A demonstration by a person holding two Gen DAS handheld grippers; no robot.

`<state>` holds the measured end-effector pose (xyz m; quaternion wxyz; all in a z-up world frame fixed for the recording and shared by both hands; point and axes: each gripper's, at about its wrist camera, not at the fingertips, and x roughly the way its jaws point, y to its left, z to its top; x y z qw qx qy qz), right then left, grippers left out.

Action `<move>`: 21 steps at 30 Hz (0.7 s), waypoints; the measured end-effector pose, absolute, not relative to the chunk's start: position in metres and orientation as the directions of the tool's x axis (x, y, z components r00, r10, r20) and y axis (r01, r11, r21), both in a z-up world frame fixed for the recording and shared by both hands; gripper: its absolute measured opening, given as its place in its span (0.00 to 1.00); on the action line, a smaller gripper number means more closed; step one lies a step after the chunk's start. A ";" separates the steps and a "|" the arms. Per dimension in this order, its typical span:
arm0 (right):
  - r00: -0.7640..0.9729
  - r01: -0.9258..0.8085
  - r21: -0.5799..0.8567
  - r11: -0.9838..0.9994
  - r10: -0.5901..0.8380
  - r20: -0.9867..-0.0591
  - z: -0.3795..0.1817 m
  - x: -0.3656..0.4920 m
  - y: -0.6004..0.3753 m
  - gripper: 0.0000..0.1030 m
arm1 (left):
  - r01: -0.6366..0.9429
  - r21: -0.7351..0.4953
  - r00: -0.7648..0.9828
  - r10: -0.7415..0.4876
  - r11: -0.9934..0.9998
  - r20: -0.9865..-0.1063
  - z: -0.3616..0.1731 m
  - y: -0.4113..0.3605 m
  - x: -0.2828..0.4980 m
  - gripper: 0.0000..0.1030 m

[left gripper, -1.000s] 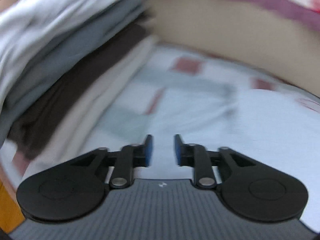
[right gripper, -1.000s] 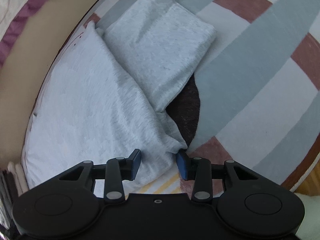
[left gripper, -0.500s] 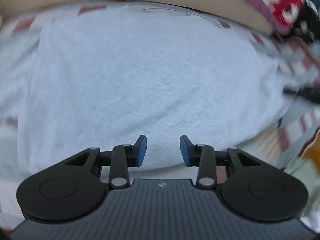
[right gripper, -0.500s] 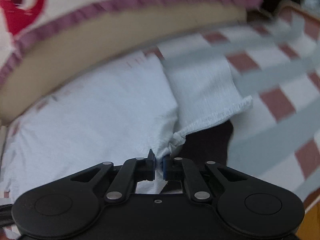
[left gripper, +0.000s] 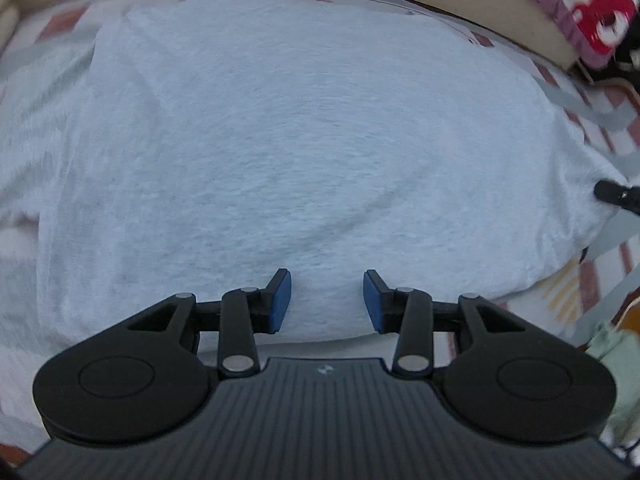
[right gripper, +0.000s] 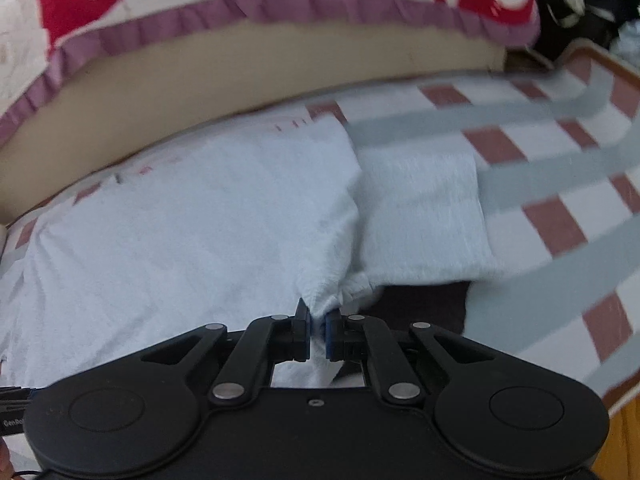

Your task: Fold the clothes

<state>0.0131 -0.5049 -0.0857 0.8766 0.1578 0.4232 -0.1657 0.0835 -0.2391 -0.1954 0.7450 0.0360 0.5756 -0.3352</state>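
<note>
A pale grey-white T-shirt (left gripper: 300, 140) lies spread flat on the checked bed sheet. My left gripper (left gripper: 326, 280) hovers over the shirt's near hem with its jaws opening, and the blue pads press on nothing. My right gripper (right gripper: 318, 316) is shut on a bunched corner of the same shirt (right gripper: 192, 232), where body and sleeve (right gripper: 420, 216) meet. Its fingertip (left gripper: 616, 194) shows at the right edge of the left wrist view. A dark brown garment (right gripper: 424, 304) lies under the sleeve.
The checked sheet (right gripper: 560, 184) in red, grey and white runs off to the right. A beige cushion edge (right gripper: 240, 80) and a red-patterned quilt with a purple border (right gripper: 200, 20) bound the far side. A wooden bed edge (right gripper: 624, 420) is at lower right, with a pale green cloth (left gripper: 612, 356) nearby.
My left gripper swung away from a stack of folded clothes to above the shirt, its jaws a little wider. My right gripper closed on the shirt's corner and rolled upward with it.
</note>
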 end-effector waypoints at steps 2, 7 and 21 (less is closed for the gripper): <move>0.589 0.365 0.038 0.930 -0.199 -0.783 -0.085 0.027 -0.483 0.08 | 0.463 -0.428 0.044 -0.502 0.776 -0.864 -0.201 -0.226 0.097 0.39; 0.684 0.089 -0.056 0.994 -0.102 -0.722 -0.086 0.042 -0.408 0.08 | 0.379 -0.520 0.053 -0.579 0.766 -0.814 -0.197 -0.205 0.114 0.39; 0.465 -0.073 0.238 0.969 0.244 -0.851 -0.075 0.043 -0.428 0.28 | 0.516 -0.594 0.106 -0.734 0.617 -0.671 -0.179 -0.227 0.104 0.40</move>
